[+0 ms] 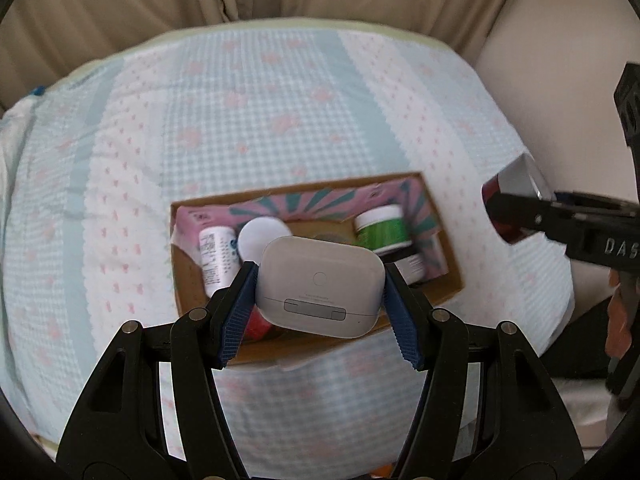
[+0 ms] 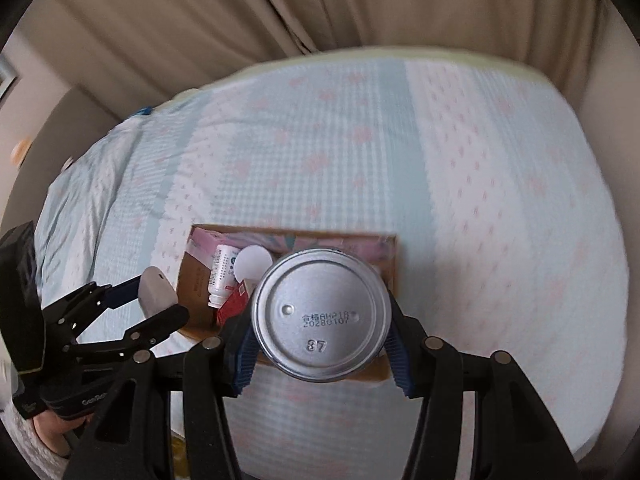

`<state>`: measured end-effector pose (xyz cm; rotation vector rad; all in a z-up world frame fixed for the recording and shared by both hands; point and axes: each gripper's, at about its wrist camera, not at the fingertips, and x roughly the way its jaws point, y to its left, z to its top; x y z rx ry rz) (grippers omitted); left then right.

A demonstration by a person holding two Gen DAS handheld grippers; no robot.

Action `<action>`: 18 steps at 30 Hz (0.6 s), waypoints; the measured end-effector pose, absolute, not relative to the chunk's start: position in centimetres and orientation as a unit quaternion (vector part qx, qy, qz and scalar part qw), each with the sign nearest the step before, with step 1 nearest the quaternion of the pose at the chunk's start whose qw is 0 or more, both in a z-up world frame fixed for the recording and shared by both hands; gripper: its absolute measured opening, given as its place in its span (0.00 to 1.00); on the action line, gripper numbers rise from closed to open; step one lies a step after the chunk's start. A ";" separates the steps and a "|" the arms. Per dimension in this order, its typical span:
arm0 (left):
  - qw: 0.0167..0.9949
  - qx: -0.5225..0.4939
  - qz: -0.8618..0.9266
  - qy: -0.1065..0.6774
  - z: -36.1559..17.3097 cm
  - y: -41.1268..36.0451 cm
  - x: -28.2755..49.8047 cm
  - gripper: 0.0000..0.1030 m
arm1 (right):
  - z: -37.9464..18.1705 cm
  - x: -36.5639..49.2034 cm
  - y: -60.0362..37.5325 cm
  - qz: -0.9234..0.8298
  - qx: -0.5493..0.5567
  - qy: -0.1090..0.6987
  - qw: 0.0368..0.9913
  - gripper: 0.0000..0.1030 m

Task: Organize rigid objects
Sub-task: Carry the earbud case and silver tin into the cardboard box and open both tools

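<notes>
Left wrist view: the white earbud case (image 1: 320, 286) sits clamped between the left gripper (image 1: 320, 300) pads, held over the cardboard box (image 1: 448, 276) on the bed (image 1: 240, 120), likely so it can drop in. The right gripper (image 2: 320, 320) pinches a metal can (image 2: 322, 316) by its sides above the same box. The box's left half is crowded with a white bottle (image 1: 216, 256) and round lid (image 1: 262, 242); a green jar (image 1: 382, 228) fills the far right corner, leaving little room.

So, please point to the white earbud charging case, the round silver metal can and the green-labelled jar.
White earbud charging case (image 1: 320, 286): left wrist view, its back face.
Round silver metal can (image 2: 322, 316): right wrist view, its stamped bottom.
Green-labelled jar (image 1: 383, 230): left wrist view, its label.
</notes>
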<state>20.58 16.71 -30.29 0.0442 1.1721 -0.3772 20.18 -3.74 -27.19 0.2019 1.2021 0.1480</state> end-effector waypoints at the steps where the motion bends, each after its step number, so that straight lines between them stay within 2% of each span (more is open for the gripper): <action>1: 0.812 0.021 -0.179 0.554 -31.2 17.2 20.9 0.57 | -28.1 20.2 -3.3 0.061 0.102 0.570 0.813 0.49; 11: 0.782 0.043 -0.194 0.591 -39.2 18.3 21.9 0.57 | -38.3 20.4 0.4 0.021 0.138 0.631 0.763 0.49; 18: 0.762 0.070 -0.223 0.605 -42.1 17.1 21.0 0.57 | -42.2 20.2 -0.2 0.006 0.170 0.656 0.736 0.49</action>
